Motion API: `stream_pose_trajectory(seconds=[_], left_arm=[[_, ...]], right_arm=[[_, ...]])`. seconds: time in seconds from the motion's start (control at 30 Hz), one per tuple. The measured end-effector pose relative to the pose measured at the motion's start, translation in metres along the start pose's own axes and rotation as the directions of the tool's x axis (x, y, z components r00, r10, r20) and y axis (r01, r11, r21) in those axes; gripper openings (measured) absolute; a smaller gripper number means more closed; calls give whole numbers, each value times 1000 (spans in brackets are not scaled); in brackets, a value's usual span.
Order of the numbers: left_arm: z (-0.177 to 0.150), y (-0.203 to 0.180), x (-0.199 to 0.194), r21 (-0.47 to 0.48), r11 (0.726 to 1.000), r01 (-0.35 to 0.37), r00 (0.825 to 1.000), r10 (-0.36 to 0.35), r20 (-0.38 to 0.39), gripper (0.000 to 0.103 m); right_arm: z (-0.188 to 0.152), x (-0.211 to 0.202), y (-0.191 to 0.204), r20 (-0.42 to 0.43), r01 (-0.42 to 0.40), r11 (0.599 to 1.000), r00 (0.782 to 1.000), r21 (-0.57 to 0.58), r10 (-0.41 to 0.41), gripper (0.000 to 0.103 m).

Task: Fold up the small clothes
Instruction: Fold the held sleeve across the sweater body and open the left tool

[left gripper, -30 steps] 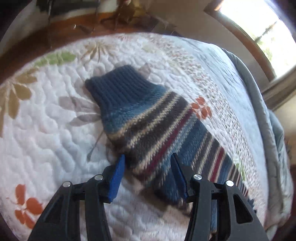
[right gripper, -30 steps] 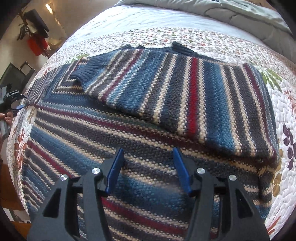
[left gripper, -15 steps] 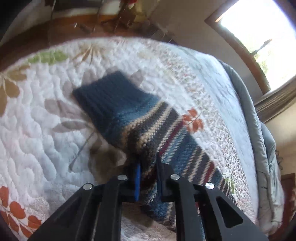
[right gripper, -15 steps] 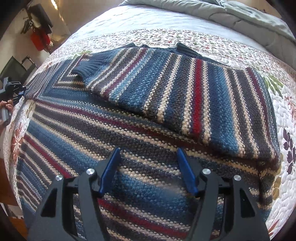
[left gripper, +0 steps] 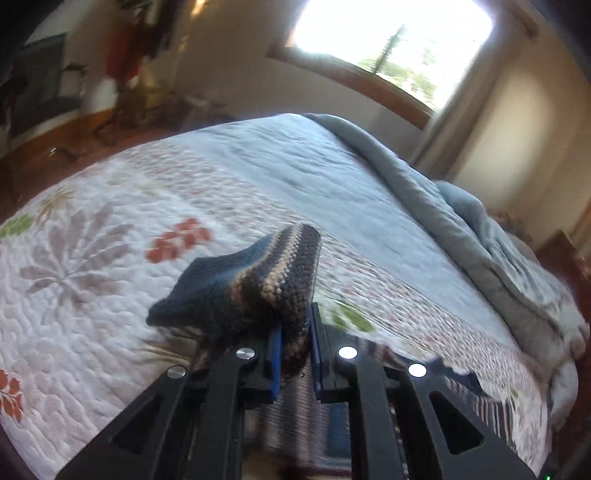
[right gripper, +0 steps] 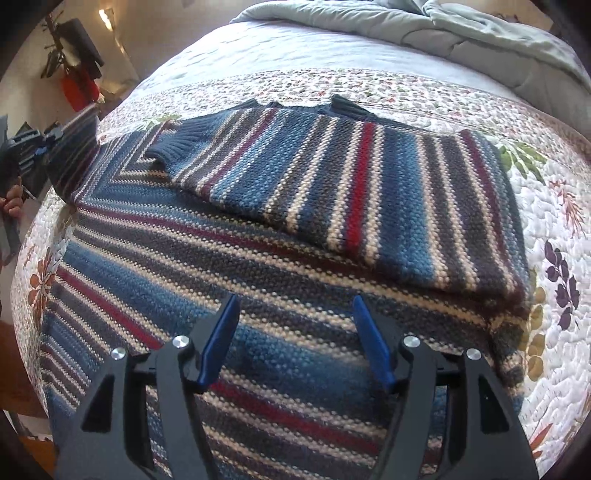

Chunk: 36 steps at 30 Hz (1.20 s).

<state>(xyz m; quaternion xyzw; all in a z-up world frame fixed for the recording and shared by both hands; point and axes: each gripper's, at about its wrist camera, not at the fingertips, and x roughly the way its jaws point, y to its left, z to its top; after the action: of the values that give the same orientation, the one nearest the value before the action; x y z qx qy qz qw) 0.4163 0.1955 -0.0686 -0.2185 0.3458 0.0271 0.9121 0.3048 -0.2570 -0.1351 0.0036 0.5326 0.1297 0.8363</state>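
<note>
A striped knit sweater [right gripper: 258, 266] in blue, grey, cream and red lies flat on the bed. One sleeve [right gripper: 351, 192] is folded across its chest. My left gripper [left gripper: 295, 332] is shut on the other sleeve [left gripper: 258, 280] near its dark blue cuff and holds it lifted above the quilt. That lifted sleeve shows at the left of the right wrist view [right gripper: 74, 147]. My right gripper [right gripper: 295, 332] is open and empty, hovering over the sweater's lower body.
A white quilt with flower prints [left gripper: 92, 277] covers the bed. A grey duvet [left gripper: 461, 229] is bunched along the far side, also at the top of the right wrist view [right gripper: 424, 26]. A window [left gripper: 399, 48] and wooden floor [left gripper: 44, 158] lie beyond.
My left gripper closed on the sleeve near the cuff and raised it off the quilt, tilting up toward the window. My right gripper stayed open, drifting slightly over the sweater.
</note>
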Motion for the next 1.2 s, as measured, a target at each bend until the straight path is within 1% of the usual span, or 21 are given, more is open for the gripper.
stream_pose_trajectory(seconds=[0.1,0.2,0.3,0.33,0.4,0.43,0.47,0.5,0.53,0.57,0.63,0.67,0.7,0.73,0.77,0.87,0.93,1.03,1.07,1.13,1.2], left_arm=[[-19,-48,4,88,995,37,999,-35,-24,13],[-45,-89,15,148,984,103,992,-91,-88,13],[-75,-118,29,159,975,156,977,-129,-170,14],[-82,-124,32,163,973,162,974,-131,-186,14],[-101,-139,45,181,968,176,960,-129,-247,16],[-106,-139,51,181,967,181,955,-128,-269,23],[-115,-143,58,179,965,192,943,-131,-307,26],[-120,-145,58,180,964,197,938,-132,-322,33],[-126,-146,60,187,961,201,927,-125,-355,42],[-129,-147,59,196,960,200,919,-114,-377,45],[-134,-143,45,194,955,226,907,-133,-400,48],[-138,-140,37,202,954,220,907,-124,-402,49],[-140,-136,28,215,955,204,909,-103,-405,53],[-141,-131,20,225,956,189,909,-83,-408,60],[-143,-124,9,229,960,160,913,-55,-405,62],[-140,-102,-12,217,973,83,926,5,-377,63],[-133,-85,-15,213,977,-15,924,95,-369,63],[-121,-65,-13,186,980,-75,929,137,-343,63],[-114,-56,-7,182,976,-121,918,180,-354,63],[-103,-45,-1,173,972,-156,906,210,-367,63],[-90,-31,2,154,978,-143,912,190,-362,63]], right_arm=[[-3,-5,-4,9,-6,1000,1000,8,6,64],[-6,-8,-9,15,-15,1000,1000,17,14,64],[-9,-11,-13,21,-16,1000,1000,19,16,64],[-10,-12,-15,23,-19,1000,1000,22,19,64],[-12,-13,-18,22,-27,999,999,31,27,64],[-12,-14,-20,21,-30,999,999,33,29,64],[-13,-14,-21,21,-29,999,999,34,28,64],[-13,-14,-22,20,-28,999,999,34,27,64],[-14,-15,-23,18,-28,999,999,34,27,64],[-15,-15,-23,15,-29,999,999,36,28,64],[-15,-15,-24,11,-27,999,1000,36,27,64],[-15,-14,-24,9,-27,999,1000,34,27,64],[-14,-14,-23,5,-25,999,1000,33,25,64],[-13,-14,-22,3,-22,999,1000,32,22,64],[-11,-15,-19,2,-22,999,1000,28,22,64],[0,-19,-4,6,-29,1000,1000,9,29,64],[12,-21,11,5,-39,999,999,-3,39,64],[36,-22,44,0,-66,997,998,-36,66,64],[45,-21,58,-2,-79,996,997,-53,79,64],[63,-18,86,-5,-99,991,995,-87,99,64],[84,-10,117,-11,-115,986,993,-117,115,64]])
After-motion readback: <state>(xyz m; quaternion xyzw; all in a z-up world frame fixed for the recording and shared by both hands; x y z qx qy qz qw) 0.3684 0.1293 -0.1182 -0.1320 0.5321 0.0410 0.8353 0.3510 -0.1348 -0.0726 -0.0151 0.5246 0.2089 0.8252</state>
